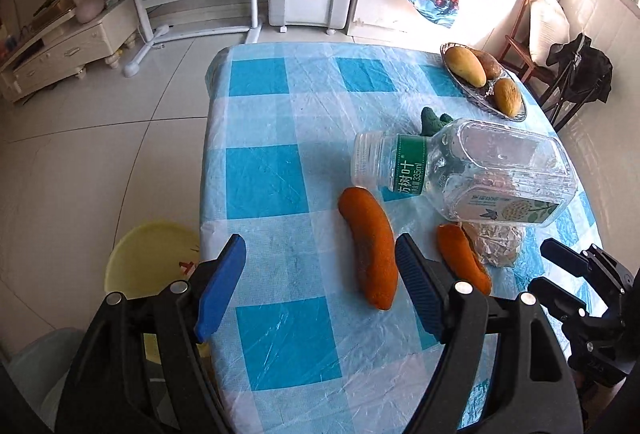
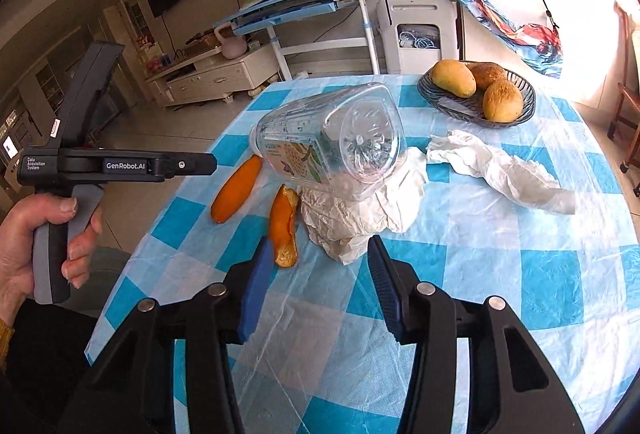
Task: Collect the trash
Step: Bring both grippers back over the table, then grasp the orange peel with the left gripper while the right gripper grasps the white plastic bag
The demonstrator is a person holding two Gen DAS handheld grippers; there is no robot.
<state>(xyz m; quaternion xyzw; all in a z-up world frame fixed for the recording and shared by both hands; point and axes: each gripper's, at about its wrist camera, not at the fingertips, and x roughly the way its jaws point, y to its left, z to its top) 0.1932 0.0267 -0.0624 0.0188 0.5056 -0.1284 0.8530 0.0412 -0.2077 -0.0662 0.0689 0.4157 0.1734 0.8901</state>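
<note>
Both grippers hover over the near edge of the worktop (image 2: 500, 274), jaws spread and holding nothing. The left gripper (image 1: 320, 286) sits just beside the long peel (image 1: 370, 250); the right gripper (image 2: 316, 282) faces the short peel (image 2: 285, 230) and the crumpled paper (image 2: 352, 218).

The trash lies in a cluster mid-worktop: an empty bottle (image 2: 328, 141) on its side, resting partly on the paper, the two peels to its left, and a tissue (image 2: 504, 165) off to the right. A yellow bin (image 1: 152, 266) stands on the floor past the worktop's left edge.

Likely risks:
- The bottle is round-shouldered and propped on paper; pulling the paper first could roll it toward the edge.
- Its clear, slick wall may squirt out of a shallow pinch.
- The thin plastic cover could bunch up if the jaws scrape it under a peel.
- The fruit bowl (image 2: 476, 105) at the far right is not trash and should stay put.
</note>
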